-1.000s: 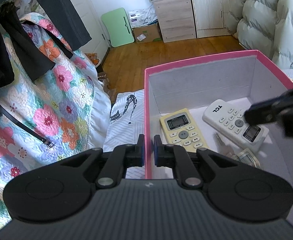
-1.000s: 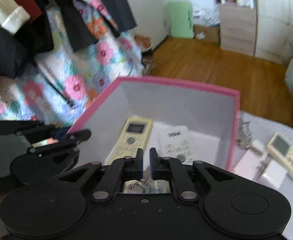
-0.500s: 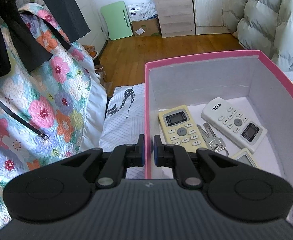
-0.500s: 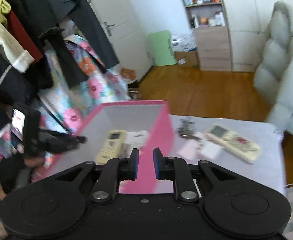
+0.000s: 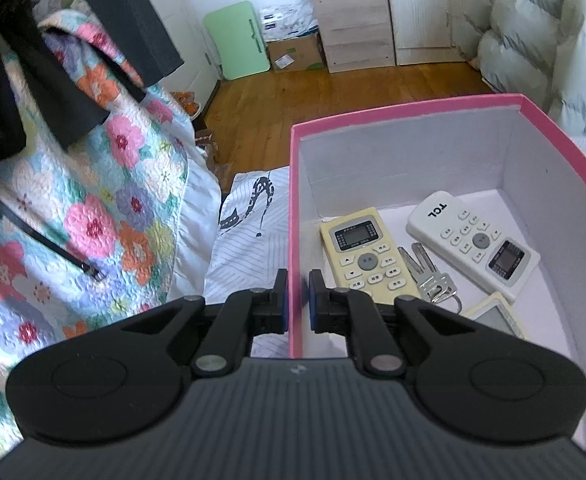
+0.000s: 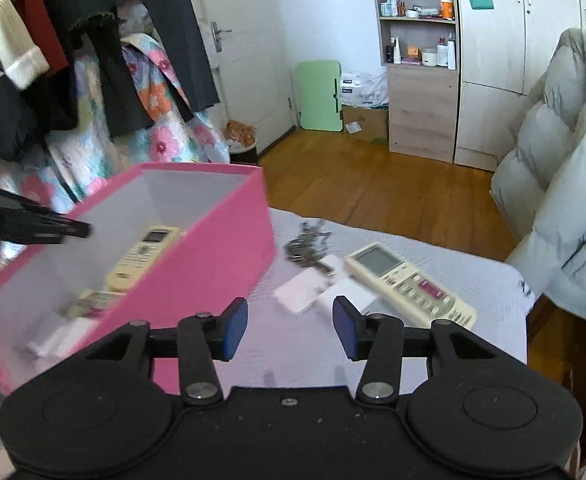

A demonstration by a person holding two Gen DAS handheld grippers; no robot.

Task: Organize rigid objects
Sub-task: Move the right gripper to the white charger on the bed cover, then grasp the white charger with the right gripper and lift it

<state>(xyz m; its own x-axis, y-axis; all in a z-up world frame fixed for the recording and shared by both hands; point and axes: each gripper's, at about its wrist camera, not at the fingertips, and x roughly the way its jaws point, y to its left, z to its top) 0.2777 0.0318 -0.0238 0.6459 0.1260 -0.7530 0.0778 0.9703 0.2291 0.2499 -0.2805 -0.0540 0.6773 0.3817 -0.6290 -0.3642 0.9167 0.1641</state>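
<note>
A bed [image 6: 445, 240] with a pale, faintly striped sheet carries everything. A pink box [image 6: 229, 248] with white inner walls sits on its left part, reaching close to the near and left edges. Just right of the box, on the bare sheet, lies a bunch of keys [image 6: 307, 242], and touching it on the near side are two flat white cards or small packs [image 6: 301, 294], one partly over the other. Beside them a long cream remote [image 6: 409, 284] lies face up, slanting toward the near right. On the box's other side the sheet [image 5: 249, 248] shows a dark printed pattern and meets a flowered quilt [image 5: 93, 200].
</note>
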